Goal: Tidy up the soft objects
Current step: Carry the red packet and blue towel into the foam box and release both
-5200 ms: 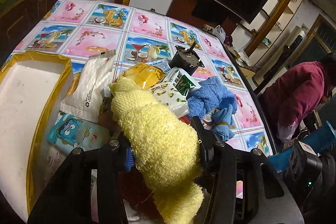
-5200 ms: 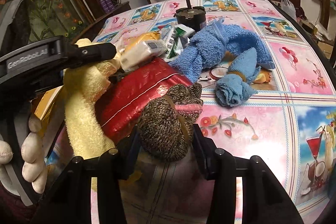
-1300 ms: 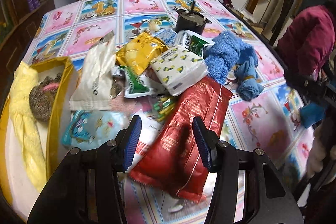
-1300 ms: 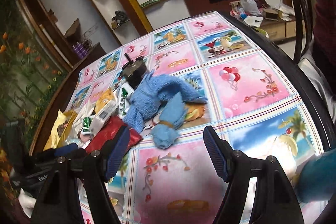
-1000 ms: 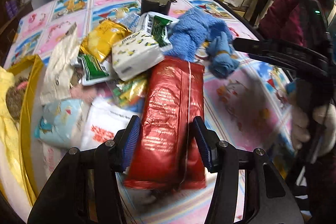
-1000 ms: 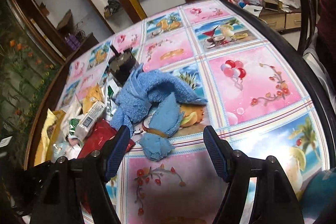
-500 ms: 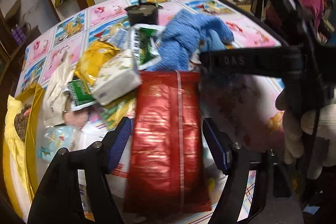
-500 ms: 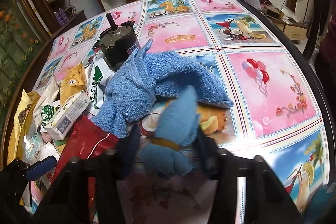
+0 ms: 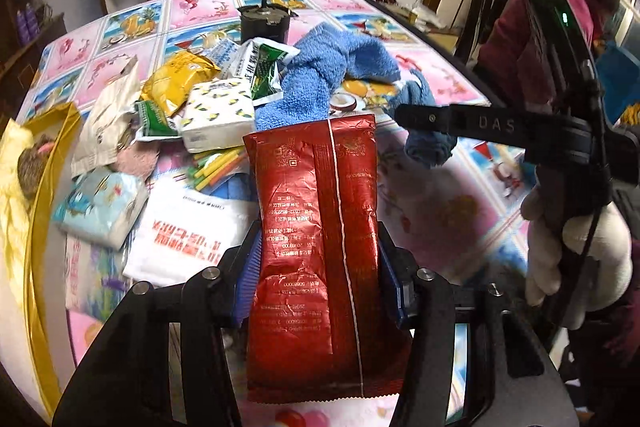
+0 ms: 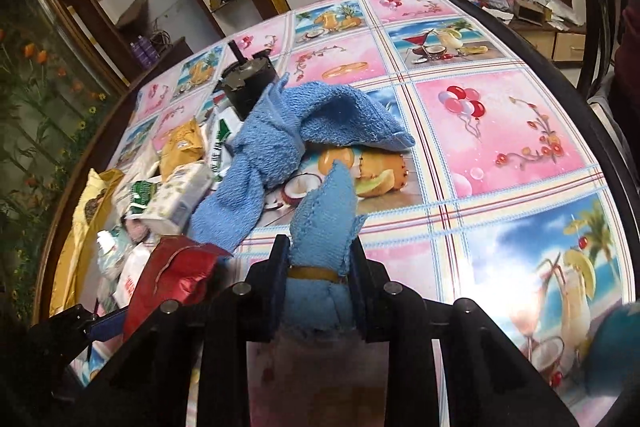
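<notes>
Both sets of jaws have just closed: the left gripper (image 9: 318,269) now clamps the red foil pouch (image 9: 316,227) near-centre on the worktop (image 10: 500,131); the right gripper (image 10: 318,281) pinches the banded blue towel roll (image 10: 324,227), ready for the yellow box (image 9: 48,195) at left.

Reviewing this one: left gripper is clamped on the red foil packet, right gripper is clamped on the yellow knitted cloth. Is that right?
Not quite. The left gripper does clamp the red foil packet, but the right gripper has just closed on the small blue rolled cloth, not a yellow one. The right wrist view shows it between the fingers.
</notes>
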Available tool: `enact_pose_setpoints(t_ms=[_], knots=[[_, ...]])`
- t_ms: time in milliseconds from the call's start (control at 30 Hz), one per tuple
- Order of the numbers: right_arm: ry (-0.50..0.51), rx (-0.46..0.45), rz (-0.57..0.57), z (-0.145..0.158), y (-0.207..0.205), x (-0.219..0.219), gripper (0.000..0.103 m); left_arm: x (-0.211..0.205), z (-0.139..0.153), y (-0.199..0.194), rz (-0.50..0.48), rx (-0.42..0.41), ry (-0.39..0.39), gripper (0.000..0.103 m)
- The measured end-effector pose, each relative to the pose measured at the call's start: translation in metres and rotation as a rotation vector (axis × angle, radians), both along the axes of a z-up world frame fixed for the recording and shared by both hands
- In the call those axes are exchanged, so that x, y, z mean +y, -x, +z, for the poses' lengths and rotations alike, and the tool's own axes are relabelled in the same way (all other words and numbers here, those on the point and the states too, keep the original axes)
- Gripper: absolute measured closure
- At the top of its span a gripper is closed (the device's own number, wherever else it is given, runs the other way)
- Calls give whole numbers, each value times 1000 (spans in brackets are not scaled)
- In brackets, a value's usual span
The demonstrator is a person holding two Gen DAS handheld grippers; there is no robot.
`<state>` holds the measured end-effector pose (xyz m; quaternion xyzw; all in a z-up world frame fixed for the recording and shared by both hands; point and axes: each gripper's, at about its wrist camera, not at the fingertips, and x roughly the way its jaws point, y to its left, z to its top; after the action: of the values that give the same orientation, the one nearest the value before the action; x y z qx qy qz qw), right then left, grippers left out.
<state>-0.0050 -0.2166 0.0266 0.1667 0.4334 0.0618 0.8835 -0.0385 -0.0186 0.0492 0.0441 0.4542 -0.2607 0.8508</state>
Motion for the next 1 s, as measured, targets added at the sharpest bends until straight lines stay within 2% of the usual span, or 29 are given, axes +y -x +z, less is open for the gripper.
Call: enact_pose_setpoints(t_ms=[167, 400, 533, 767, 1000], knots=[[-19, -44, 33, 16, 19, 9, 76, 33, 27, 18, 44, -15, 125, 52], [-23, -104, 113, 46, 29, 42, 76, 99, 57, 28, 162, -55, 158, 52], [-26, -129, 174, 60, 28, 70, 76, 141, 63, 25, 263, -101, 93, 52], [-22, -142, 272, 72, 14, 124, 76, 206, 56, 7, 420, -132, -22, 51], [-21, -111, 381, 70, -10, 189, 76, 250, 30, -24, 494, -87, -76, 51]])
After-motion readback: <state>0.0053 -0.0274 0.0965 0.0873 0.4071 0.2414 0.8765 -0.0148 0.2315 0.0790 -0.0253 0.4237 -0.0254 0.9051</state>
